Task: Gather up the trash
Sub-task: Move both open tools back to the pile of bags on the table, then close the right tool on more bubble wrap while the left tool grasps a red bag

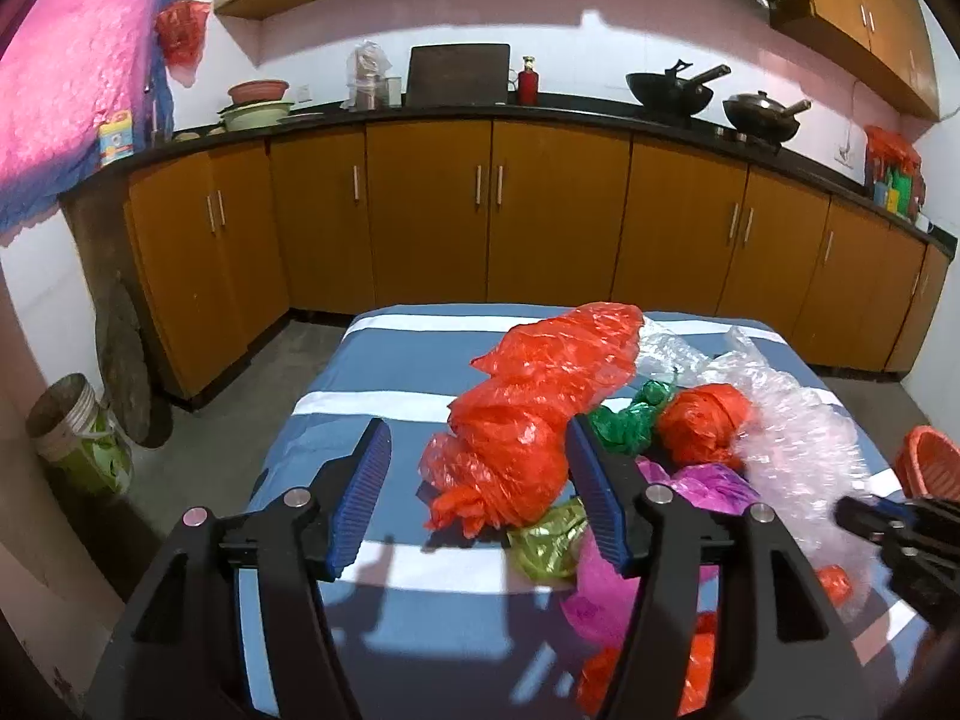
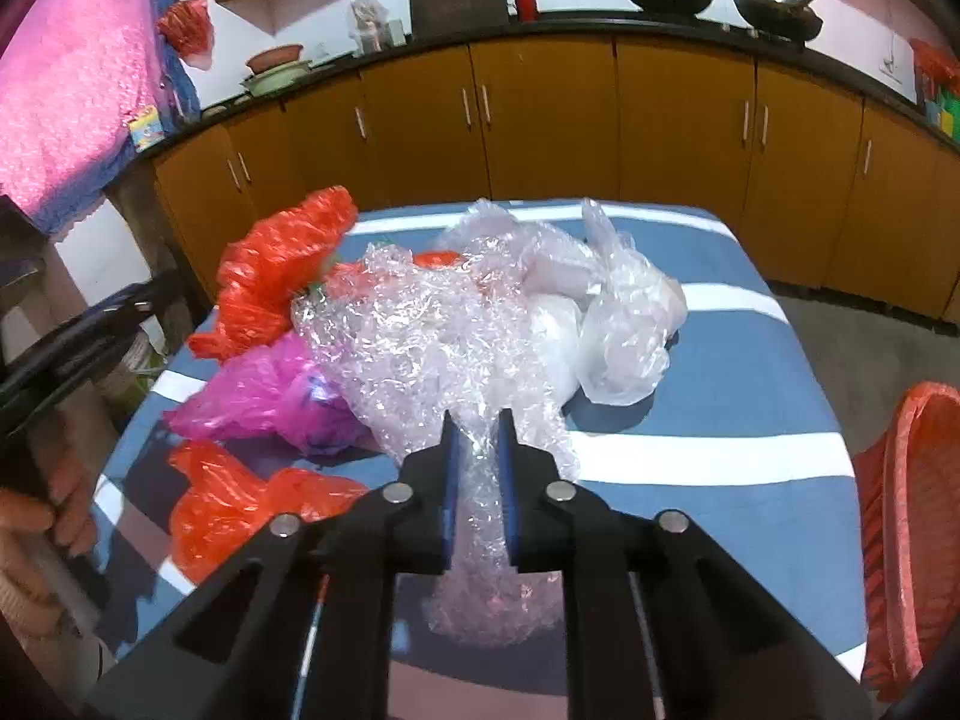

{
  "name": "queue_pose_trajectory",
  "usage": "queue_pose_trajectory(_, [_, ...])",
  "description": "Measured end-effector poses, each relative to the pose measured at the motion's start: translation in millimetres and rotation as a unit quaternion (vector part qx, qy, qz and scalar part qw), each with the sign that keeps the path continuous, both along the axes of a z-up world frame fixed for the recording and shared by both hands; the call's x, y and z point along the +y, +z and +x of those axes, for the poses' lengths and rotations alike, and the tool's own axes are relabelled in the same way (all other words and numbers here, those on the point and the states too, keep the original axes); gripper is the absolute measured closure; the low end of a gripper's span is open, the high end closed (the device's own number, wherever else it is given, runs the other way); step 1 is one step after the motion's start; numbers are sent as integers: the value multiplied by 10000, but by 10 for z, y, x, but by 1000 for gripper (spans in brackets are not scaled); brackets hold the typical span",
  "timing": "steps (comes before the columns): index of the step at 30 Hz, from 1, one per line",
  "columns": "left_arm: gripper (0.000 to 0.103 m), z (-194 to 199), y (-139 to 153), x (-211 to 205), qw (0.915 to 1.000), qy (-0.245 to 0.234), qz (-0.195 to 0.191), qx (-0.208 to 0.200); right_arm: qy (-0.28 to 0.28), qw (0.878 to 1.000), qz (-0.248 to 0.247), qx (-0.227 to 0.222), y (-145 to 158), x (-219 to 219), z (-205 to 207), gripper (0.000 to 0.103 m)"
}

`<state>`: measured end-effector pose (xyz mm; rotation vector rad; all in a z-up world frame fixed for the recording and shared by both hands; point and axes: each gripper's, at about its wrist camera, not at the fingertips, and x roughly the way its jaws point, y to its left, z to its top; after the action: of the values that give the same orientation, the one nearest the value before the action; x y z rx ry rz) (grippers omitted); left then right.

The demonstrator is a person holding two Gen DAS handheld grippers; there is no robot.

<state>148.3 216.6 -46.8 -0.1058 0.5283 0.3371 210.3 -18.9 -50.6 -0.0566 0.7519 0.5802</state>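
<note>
My right claw (image 2: 477,438) pinches the bubble wrap (image 2: 420,348) so I can lift it. My left claw (image 1: 474,474) is wide apart, with the red bag (image 1: 528,420) at twelve o'clock, ready to grab.

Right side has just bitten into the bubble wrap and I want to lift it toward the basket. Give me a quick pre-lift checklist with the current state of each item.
1. right gripper shut on the bubble wrap: ok, pads pinch a fold.
2. Bubble wrap free of other trash: not ok, it lies over the pink bag and against the white bag.
3. left gripper clear of the load: ok, open, holds nothing, red bag between its fingers.
4. orange basket in reach at the right table edge: ok.
5. Basket has room: cannot tell, inside not visible.
</note>
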Motion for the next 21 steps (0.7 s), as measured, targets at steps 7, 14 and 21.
queue_pose_trajectory(7, [40, 227, -27, 121, 9998, -56, -128, 118, -141, 9975, 561, -410, 388, -260, -94, 93])
queue_pose_trajectory(14, [40, 370, -91, 138, 9989, -232, -228, 333, -471, 9959, 615, -463, 474, -474, 17, 93])
queue_pose_trajectory(21, [54, 473, -265, 110, 9965, -359, -241, 718, -675, 9953, 573, -389, 375, -621, 52, 93])
